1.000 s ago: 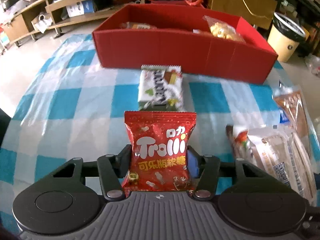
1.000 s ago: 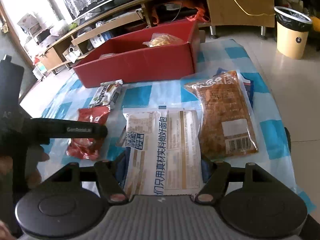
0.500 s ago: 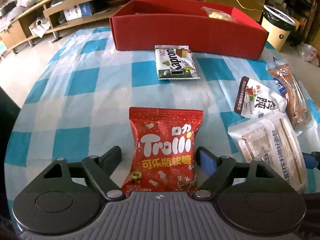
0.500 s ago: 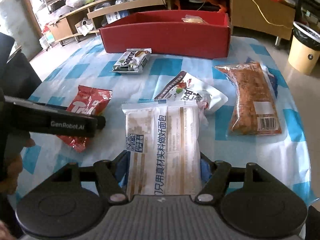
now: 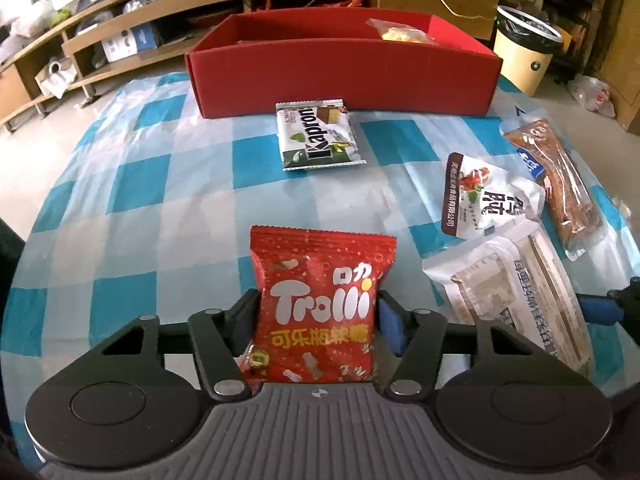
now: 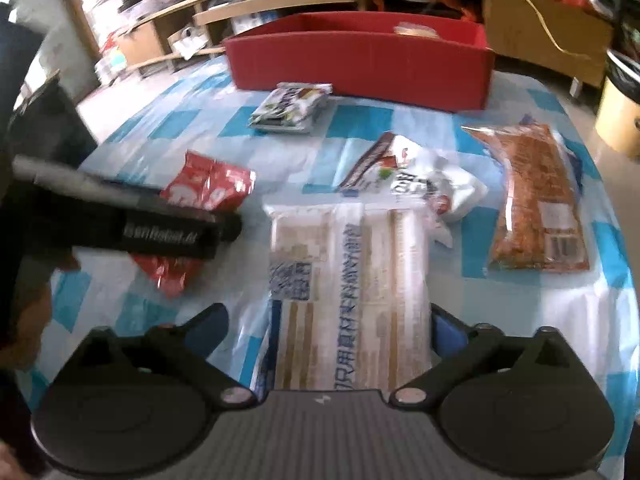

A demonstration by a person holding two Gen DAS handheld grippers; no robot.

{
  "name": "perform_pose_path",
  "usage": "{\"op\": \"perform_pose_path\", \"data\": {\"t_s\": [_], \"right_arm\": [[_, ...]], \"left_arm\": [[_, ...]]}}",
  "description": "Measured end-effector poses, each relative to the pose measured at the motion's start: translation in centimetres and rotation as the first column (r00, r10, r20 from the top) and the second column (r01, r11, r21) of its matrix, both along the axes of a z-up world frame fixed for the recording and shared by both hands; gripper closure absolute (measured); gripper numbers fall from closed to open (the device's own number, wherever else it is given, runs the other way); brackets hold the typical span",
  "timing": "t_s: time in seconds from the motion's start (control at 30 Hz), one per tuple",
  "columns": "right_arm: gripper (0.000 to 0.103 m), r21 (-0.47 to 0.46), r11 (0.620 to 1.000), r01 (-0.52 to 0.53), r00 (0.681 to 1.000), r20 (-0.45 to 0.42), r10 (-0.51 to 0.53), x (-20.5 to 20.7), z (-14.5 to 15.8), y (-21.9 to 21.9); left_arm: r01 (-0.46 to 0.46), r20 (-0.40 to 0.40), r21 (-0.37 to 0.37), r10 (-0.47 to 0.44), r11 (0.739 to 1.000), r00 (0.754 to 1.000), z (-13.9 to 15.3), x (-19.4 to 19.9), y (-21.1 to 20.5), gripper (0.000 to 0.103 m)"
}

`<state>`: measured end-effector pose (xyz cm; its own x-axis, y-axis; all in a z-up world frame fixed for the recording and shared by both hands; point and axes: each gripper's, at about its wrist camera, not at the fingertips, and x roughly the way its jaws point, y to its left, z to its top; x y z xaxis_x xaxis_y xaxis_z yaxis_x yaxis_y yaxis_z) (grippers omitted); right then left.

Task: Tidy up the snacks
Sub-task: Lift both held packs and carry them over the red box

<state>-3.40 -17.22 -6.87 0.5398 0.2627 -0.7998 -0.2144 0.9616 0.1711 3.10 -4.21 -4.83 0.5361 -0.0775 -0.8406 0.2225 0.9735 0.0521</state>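
The red Trolli gummy bag lies on the blue-and-white checked cloth. My left gripper is closing, and both pads press on the bag's sides. In the right wrist view the same bag shows under the left gripper's black body. My right gripper is opening around a long white noodle packet. Its left finger stands clear of the packet and the right blue pad sits close beside the edge. The red box stands at the table's far side with a clear snack bag inside.
A Kapron wafer pack lies just in front of the box. A white pouch and a brown snack bag lie to the right. A cream bin and wooden shelving stand on the floor beyond the table.
The left jaws spread off the Trolli bag half a second ago and have closed on it again. The right jaws have widened away from the white packet. Both views pulled back from the red box.
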Motion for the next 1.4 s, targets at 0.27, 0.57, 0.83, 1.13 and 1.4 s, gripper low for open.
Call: {"op": "perform_pose_path", "data": {"t_s": [0.27, 0.57, 0.83, 1.13, 1.4], "right_arm": [[0.040, -0.003, 1.000, 0.024, 1.000, 0.008, -0.024, -0.4, 0.7, -0.9], [0.042, 0.014, 1.000, 0.011, 1.000, 0.015, -0.012, -1.2, 1.2, -0.7], [0.043, 0.023, 1.000, 0.014, 0.997, 0.069, -0.016, -1.7, 2.8, -0.8], [0.043, 0.032, 0.999, 0.036, 0.994, 0.105, -0.039, -1.3, 3.9, -1.2], [0.043, 0.040, 0.998, 0.045, 0.990, 0.134, -0.050, -0.8, 4.8, -1.1]], "left_arm": [[0.003, -0.011, -0.011, -0.003, 1.000, 1.000, 0.2, -0.1, 0.0, 0.041], [-0.002, -0.031, -0.033, 0.001, 0.999, 1.000, 0.4, -0.4, 0.3, 0.042], [-0.011, -0.018, -0.023, 0.011, 1.000, 1.000, 1.1, -1.2, 0.7, 0.042], [-0.036, 0.026, -0.045, 0.037, 0.998, 0.999, 2.7, -0.8, 1.2, 0.042], [-0.056, 0.051, -0.058, 0.059, 0.997, 0.997, 3.3, -0.4, 1.6, 0.042]]}}
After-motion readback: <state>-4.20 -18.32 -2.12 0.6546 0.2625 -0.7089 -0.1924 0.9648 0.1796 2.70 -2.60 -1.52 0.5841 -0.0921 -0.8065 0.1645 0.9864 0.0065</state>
